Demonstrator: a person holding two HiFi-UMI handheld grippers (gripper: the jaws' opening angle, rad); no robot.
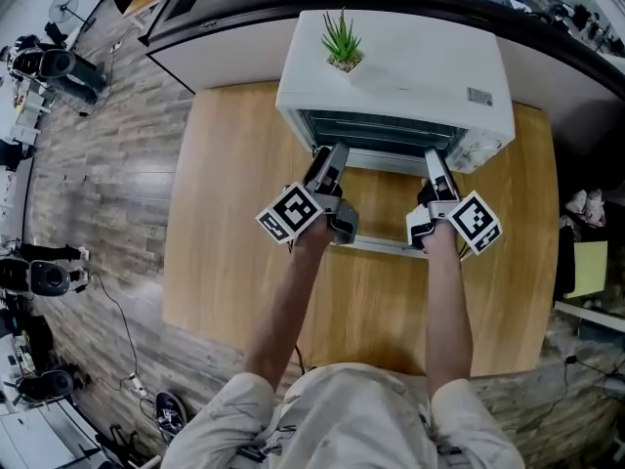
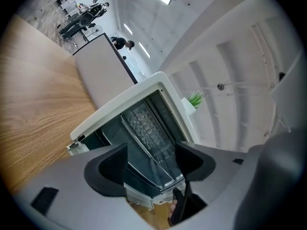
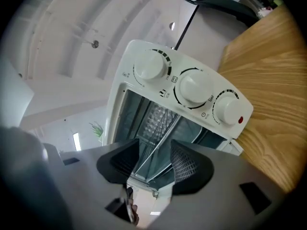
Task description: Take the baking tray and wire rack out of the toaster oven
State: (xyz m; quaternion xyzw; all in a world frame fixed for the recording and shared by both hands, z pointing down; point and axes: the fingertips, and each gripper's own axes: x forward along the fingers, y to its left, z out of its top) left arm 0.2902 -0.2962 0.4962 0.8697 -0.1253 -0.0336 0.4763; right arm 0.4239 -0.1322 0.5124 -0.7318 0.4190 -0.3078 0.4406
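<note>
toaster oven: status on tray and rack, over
Both open: left gripper, right gripper, facing the oven. Inside it: tray, rack. Oven door down, nothing blocking.

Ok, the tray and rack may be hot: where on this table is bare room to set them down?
Bare table left of the toaster oven, a narrower strip on its right, and a wide band between the open door and the person. Crowded: before the oven mouth, with door, left gripper and right gripper; a plant sits on top.

toaster oven open, door lowered forward, wire rack spanning cavity
</note>
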